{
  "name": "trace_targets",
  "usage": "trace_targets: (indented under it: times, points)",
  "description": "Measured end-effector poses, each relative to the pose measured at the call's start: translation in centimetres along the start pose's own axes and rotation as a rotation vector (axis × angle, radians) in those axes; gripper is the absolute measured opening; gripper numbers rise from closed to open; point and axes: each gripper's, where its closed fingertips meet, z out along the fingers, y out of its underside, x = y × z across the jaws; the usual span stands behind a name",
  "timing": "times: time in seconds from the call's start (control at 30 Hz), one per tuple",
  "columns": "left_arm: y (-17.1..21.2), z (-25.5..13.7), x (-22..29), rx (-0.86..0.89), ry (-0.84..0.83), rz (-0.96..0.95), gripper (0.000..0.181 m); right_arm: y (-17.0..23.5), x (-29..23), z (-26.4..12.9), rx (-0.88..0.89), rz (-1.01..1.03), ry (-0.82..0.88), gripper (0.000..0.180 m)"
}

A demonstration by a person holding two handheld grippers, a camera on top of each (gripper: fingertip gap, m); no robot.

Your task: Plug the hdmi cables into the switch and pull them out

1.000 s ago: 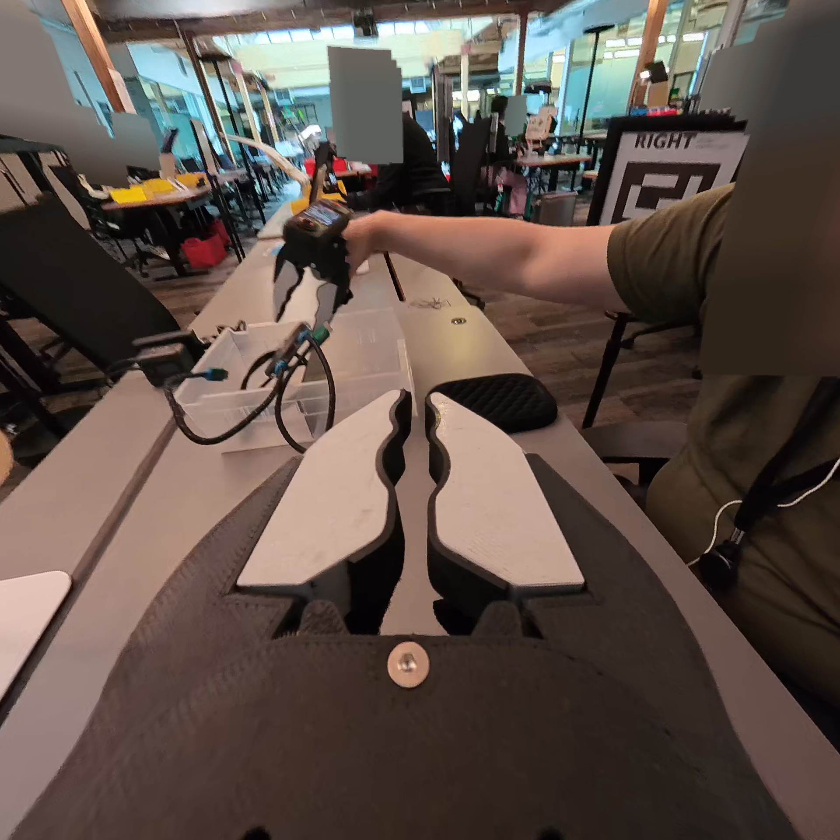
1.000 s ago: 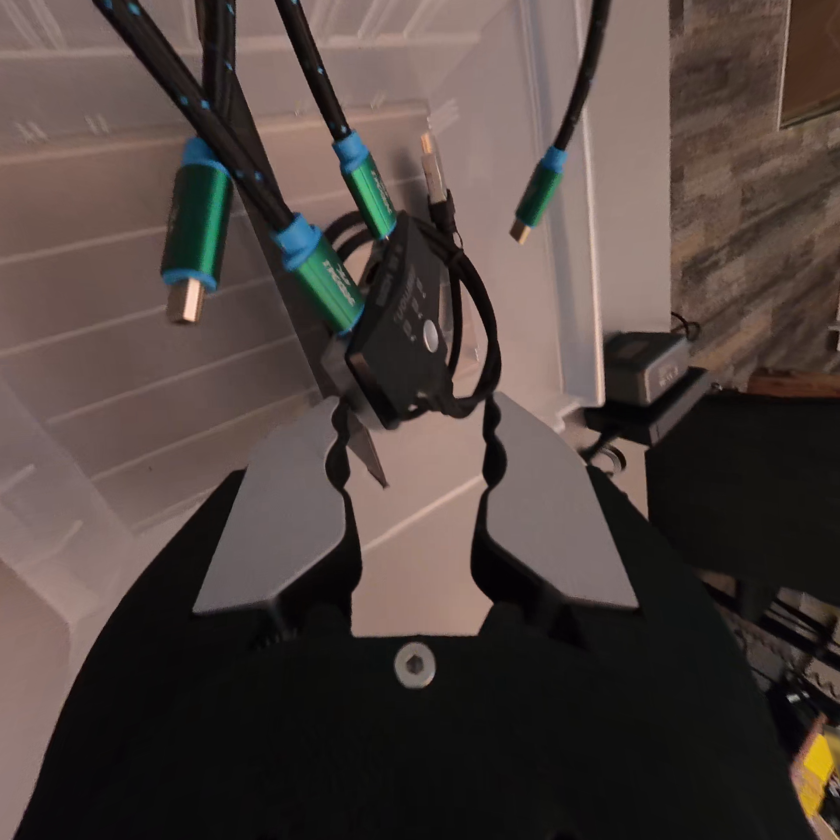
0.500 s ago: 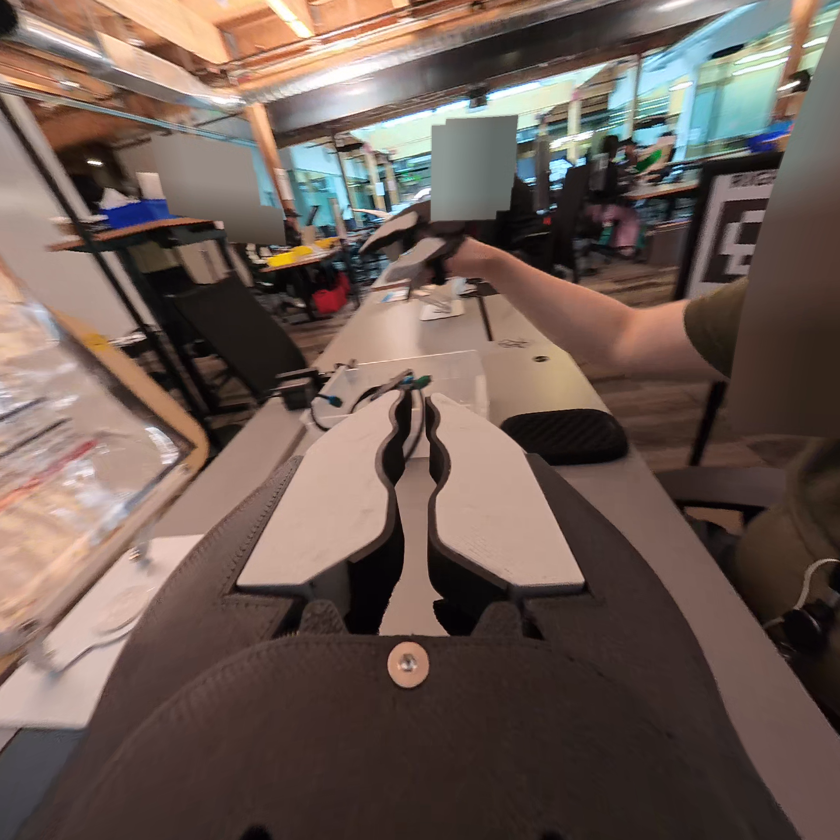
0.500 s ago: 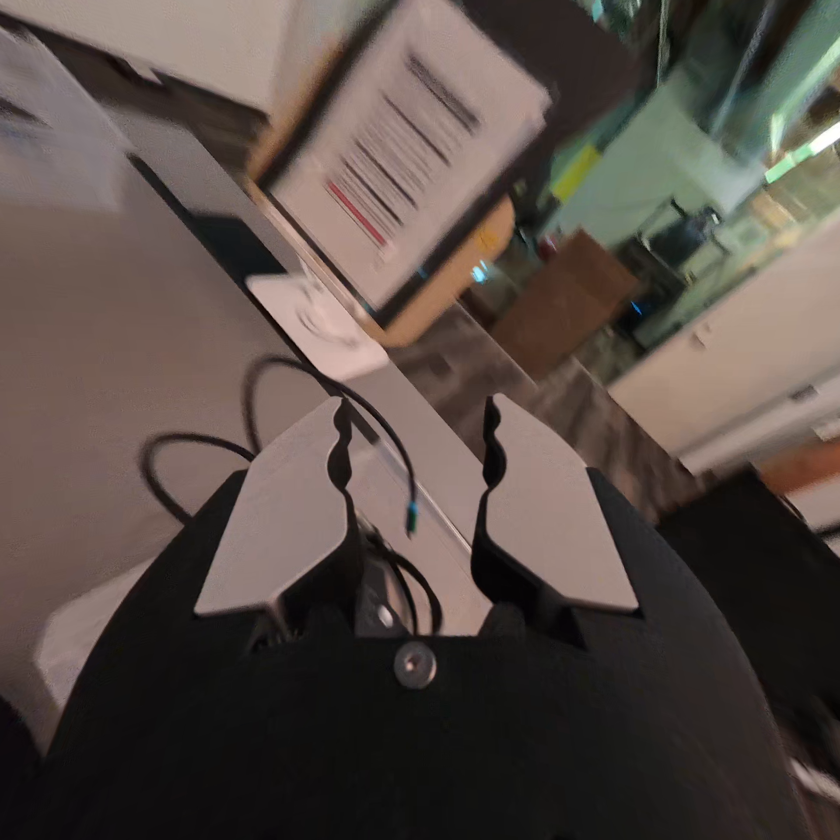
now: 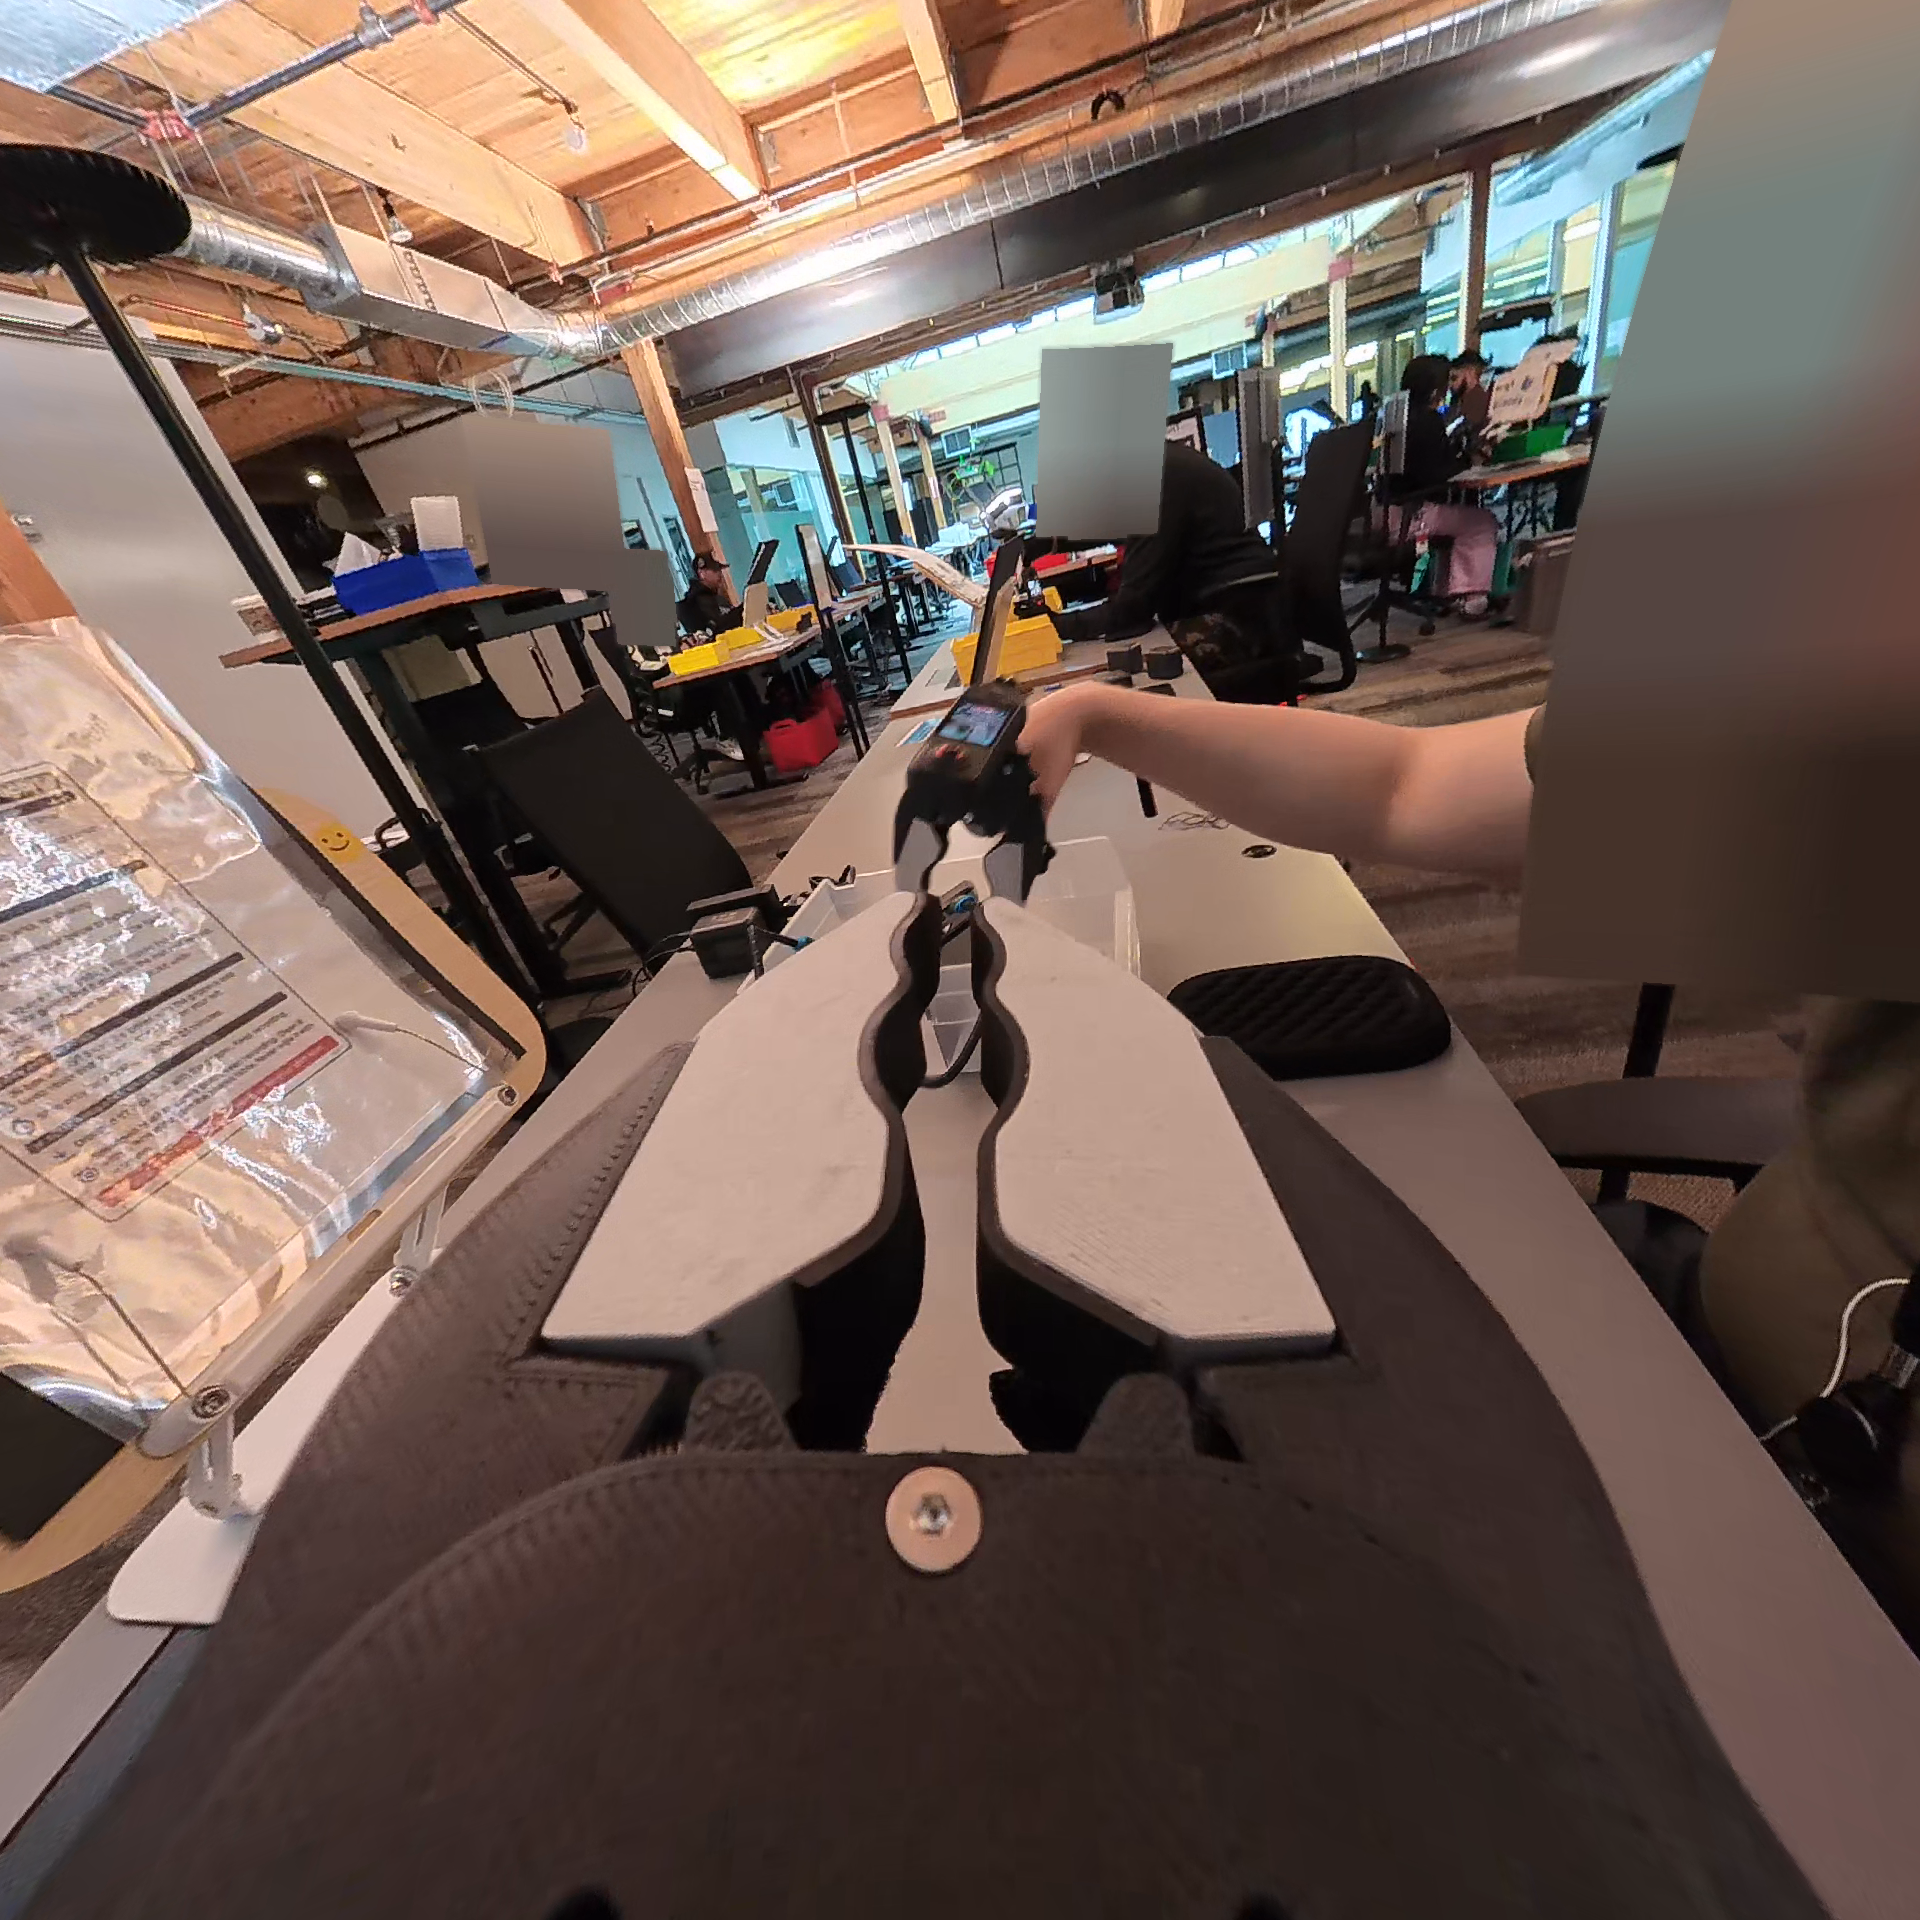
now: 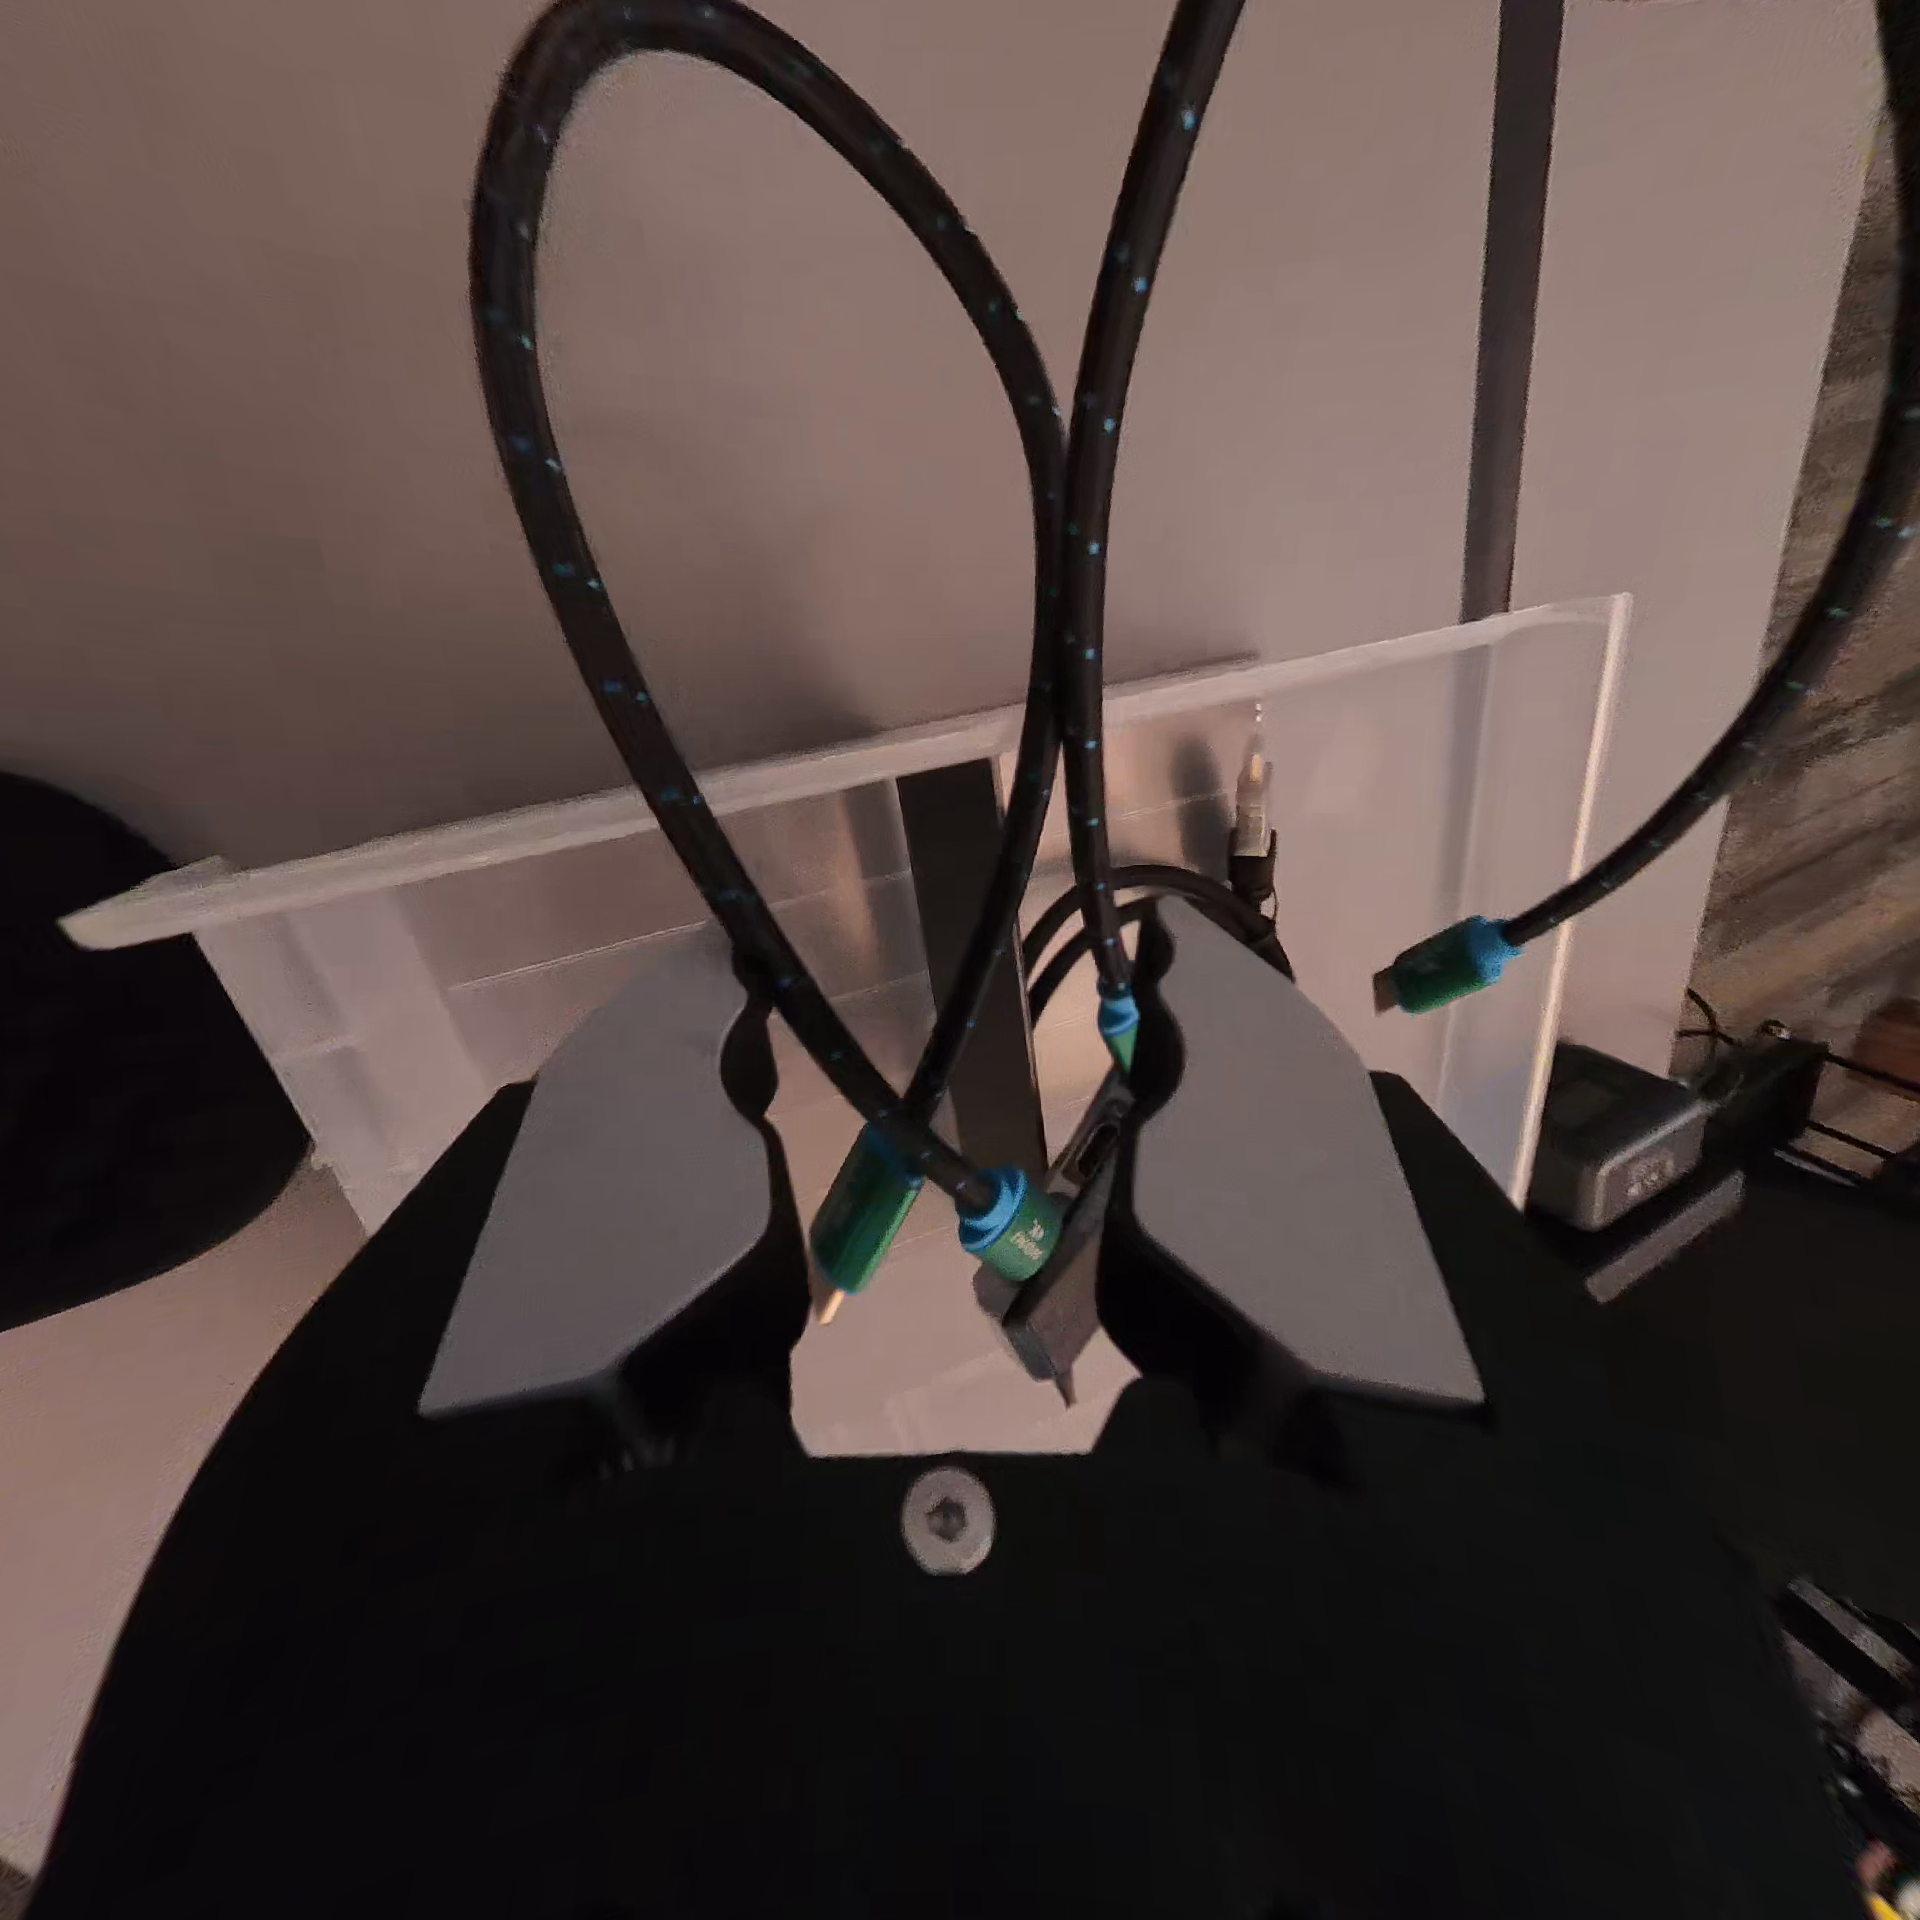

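I see the grey table (image 5: pixel 1299 935) stretching ahead of my left gripper (image 5: pixel 948 940), whose fingers sit nearly closed on nothing. Beyond its tips stands the clear plastic bin (image 5: pixel 1081 914), with my right gripper (image 5: pixel 961 883) hanging over it. Through the right wrist view, my right gripper (image 6: pixel 951 1013) is spread open. Between its fingers sits the black HDMI switch (image 6: pixel 1065 1278), tilted, with braided HDMI cables (image 6: pixel 582 582) looping above and a green plug (image 6: pixel 862 1216) hanging free just left of it.
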Motion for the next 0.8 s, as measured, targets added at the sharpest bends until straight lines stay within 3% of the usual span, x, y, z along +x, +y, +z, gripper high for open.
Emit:
trace_targets:
  times: [0.1, 0.27, 0.47, 0.63, 0.8]
  points:
    - [0.0, 0.1, 0.1, 0.007, 0.013, -0.007, 0.004, -0.8, 0.7, 0.5, 0.040, 0.031, -0.063, 0.064]
    - [0.4, 0.7, 0.2, -0.018, 0.021, -0.005, 0.004, -1.3, 1.7, 0.6, 0.064, 0.212, -0.270, 0.016]
    - [0.6, 1.4, 0.6, -0.034, 0.041, -0.002, 0.004, -0.9, 4.3, 1.7, 0.009, 0.231, -0.190, 0.016]
    - [0.9, 2.0, 1.1, -0.052, 0.064, 0.002, 0.004, -1.0, 3.7, 2.1, 0.033, 0.294, -0.247, 0.018]
    - [1.1, 2.2, 1.3, -0.070, 0.069, 0.008, 0.004, -0.6, 2.0, 1.7, 0.059, 0.272, -0.263, 0.035]
